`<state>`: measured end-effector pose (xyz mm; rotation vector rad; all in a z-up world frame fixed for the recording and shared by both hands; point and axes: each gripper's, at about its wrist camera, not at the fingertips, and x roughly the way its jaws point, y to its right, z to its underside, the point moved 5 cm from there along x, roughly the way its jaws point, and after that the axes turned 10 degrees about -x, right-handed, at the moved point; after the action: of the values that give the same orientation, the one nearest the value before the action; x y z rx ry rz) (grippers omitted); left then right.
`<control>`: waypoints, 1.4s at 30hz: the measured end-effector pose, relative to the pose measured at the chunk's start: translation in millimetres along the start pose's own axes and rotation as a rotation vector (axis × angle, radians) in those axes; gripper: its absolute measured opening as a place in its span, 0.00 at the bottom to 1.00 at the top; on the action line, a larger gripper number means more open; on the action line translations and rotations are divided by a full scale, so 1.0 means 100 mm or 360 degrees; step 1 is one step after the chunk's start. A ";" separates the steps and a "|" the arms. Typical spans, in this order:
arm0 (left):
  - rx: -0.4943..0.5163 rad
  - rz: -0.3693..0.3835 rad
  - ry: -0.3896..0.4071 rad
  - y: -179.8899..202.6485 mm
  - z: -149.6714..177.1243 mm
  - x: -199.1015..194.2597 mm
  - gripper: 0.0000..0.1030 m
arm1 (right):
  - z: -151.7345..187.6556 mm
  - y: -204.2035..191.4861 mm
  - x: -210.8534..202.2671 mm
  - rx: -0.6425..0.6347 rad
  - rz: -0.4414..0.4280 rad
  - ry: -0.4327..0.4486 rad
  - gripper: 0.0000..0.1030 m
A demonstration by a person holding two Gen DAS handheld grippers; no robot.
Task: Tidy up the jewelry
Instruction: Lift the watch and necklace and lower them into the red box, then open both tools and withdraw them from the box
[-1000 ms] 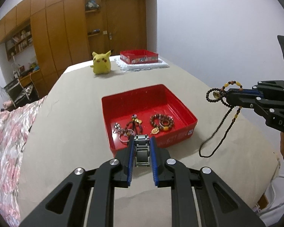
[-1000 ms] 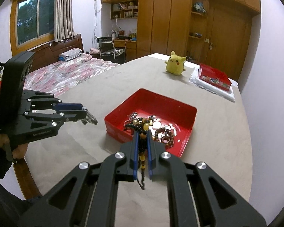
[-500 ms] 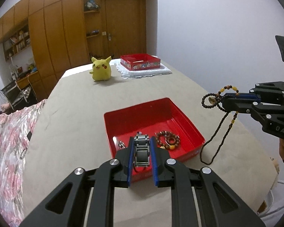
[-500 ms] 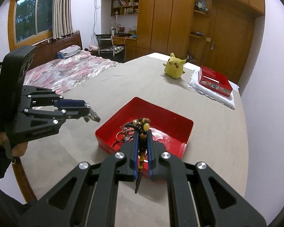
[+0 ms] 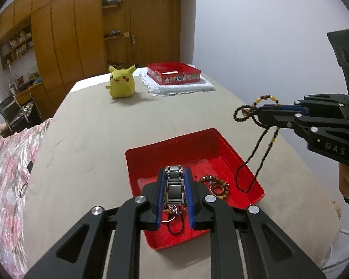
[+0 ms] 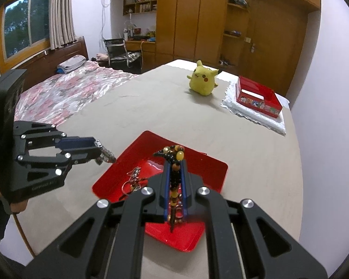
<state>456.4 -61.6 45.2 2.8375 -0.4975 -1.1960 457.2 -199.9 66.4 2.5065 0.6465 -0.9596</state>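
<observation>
- Bedroom with wooden wardrobes (image 6: 197, 18) along the back wall and a floral bed (image 6: 65, 93) by the window.
- Beige table (image 5: 93, 139) carries everything; its far edge meets the wardrobes.
- Red tray (image 5: 197, 144) sits near the table's front edge, holding a bead bracelet (image 5: 215, 186) and a bunch of rings and charms (image 6: 133, 181).
- White lace mat (image 6: 256, 116) lies at the far right corner, with a small red box (image 6: 258, 97) on it.
- Yellow plush (image 5: 121, 82) stands near the far edge, just left of the mat.
- Left gripper (image 5: 174, 191) hovers over the tray's front part, its jaws closed on a metal watch (image 5: 173, 181) held between the blue pads.
- Right gripper (image 6: 174, 183) is above the tray's right side, jaws pinched on a bead necklace (image 5: 256, 162); the strand's loop hangs down toward the tray's right rim, whether touching it is unclear.
</observation>
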 end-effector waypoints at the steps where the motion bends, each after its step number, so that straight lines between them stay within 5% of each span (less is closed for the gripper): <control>1: -0.0002 0.0003 -0.0010 0.00 -0.01 0.04 0.16 | -0.01 0.02 0.06 0.0003 0.0004 -0.0012 0.06; 18: -0.0071 0.0007 -0.0310 -0.15 0.36 1.13 0.16 | 0.51 0.00 1.19 0.0088 -0.0070 -0.0329 0.06; 29: -0.0073 0.0003 -0.0404 -0.15 0.60 1.41 0.16 | 0.88 -0.10 1.56 0.0067 -0.0113 -0.0514 0.07; 34: -0.0079 0.0004 -0.0400 -0.18 0.65 1.42 0.18 | 0.98 -0.16 1.59 0.0051 -0.0136 -0.0557 0.10; 42: -0.0084 0.0000 -0.0387 -0.20 0.65 1.37 0.35 | 1.02 -0.16 1.57 0.0048 -0.0125 -0.0573 0.32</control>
<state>506.7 -77.5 -98.5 2.6616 -0.4655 -1.5398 498.6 -193.1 -116.6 2.2612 0.6198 -1.4135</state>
